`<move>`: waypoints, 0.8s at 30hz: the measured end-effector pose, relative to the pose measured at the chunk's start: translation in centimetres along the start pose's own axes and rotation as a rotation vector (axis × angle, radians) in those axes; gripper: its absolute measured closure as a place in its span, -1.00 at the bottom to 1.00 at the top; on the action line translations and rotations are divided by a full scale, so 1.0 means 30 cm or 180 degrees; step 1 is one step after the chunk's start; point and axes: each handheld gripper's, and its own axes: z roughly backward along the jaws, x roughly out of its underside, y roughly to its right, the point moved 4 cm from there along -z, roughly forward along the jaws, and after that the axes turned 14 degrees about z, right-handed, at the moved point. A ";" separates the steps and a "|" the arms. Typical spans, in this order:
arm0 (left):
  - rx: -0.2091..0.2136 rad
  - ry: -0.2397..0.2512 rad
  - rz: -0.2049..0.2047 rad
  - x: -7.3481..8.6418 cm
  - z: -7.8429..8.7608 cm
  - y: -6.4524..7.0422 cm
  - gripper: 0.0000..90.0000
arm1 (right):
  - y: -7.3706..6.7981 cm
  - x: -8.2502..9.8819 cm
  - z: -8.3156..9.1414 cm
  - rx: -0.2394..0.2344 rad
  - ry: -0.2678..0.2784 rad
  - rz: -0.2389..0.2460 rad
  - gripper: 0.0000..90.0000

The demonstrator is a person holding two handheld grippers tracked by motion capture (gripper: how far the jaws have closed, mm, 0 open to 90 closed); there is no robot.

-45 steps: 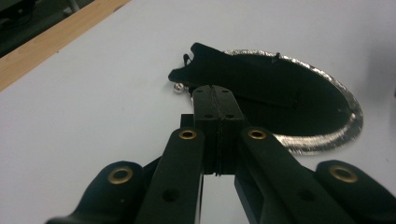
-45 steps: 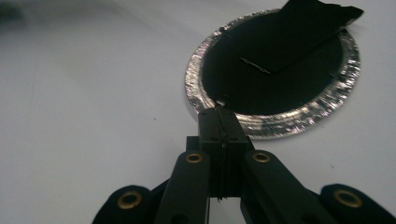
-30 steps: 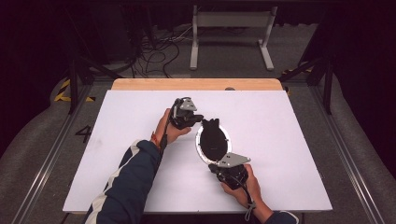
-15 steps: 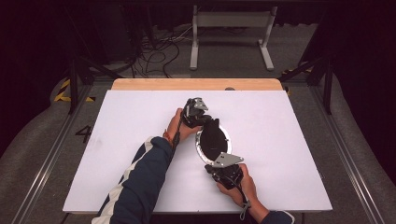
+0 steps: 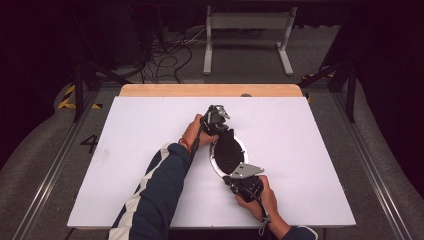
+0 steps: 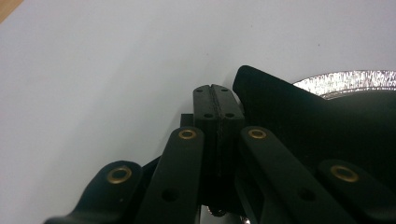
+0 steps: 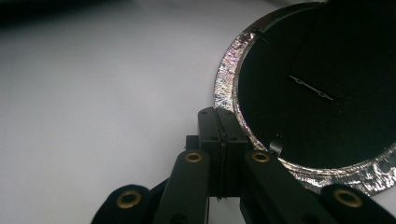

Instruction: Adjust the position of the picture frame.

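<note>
A round frame (image 5: pixel 229 152) with a black back and a glittery silver rim (image 7: pixel 228 60) lies face down in the middle of the white table (image 5: pixel 310 150). A black stand flap (image 6: pixel 280 107) rises from its back; in the right gripper view the flap (image 7: pixel 336 51) lies toward the top right. My left gripper (image 5: pixel 220 126) is at the frame's far end, jaws shut on nothing (image 6: pixel 215 91), just left of the flap. My right gripper (image 5: pixel 239 174) is at the frame's near end, shut and empty (image 7: pixel 218 114), beside the rim and a small metal tab (image 7: pixel 276 144).
A bare wooden strip (image 5: pixel 210 90) runs along the table's far edge. Beyond it are cables (image 5: pixel 170 55) and a white stand (image 5: pixel 247 30) on the floor. Metal rails (image 5: pixel 55 165) flank the table.
My left gripper has moved right and forward, from left of the frame to its far end. My right gripper has stayed at the near rim, shifting slightly.
</note>
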 end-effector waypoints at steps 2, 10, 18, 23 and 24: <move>0.0053 0.0031 0.0040 0.016 0.010 -0.006 1.00 | -0.004 0.005 0.008 0.0023 -0.0015 0.0019 1.00; 0.0121 0.0070 0.0166 0.071 0.049 -0.017 1.00 | -0.003 0.038 0.046 0.0011 -0.0036 0.0038 1.00; 0.0145 0.0147 0.0292 0.133 0.094 -0.027 1.00 | 0.010 0.068 0.078 0.0019 -0.0068 -0.0020 1.00; 0.0103 0.0134 0.0283 0.157 0.115 -0.028 1.00 | 0.022 0.086 0.093 0.0035 -0.0061 -0.0117 1.00; 0.0121 0.0146 0.0308 0.164 0.118 -0.025 1.00 | 0.022 0.086 0.093 0.0035 -0.0061 -0.0117 1.00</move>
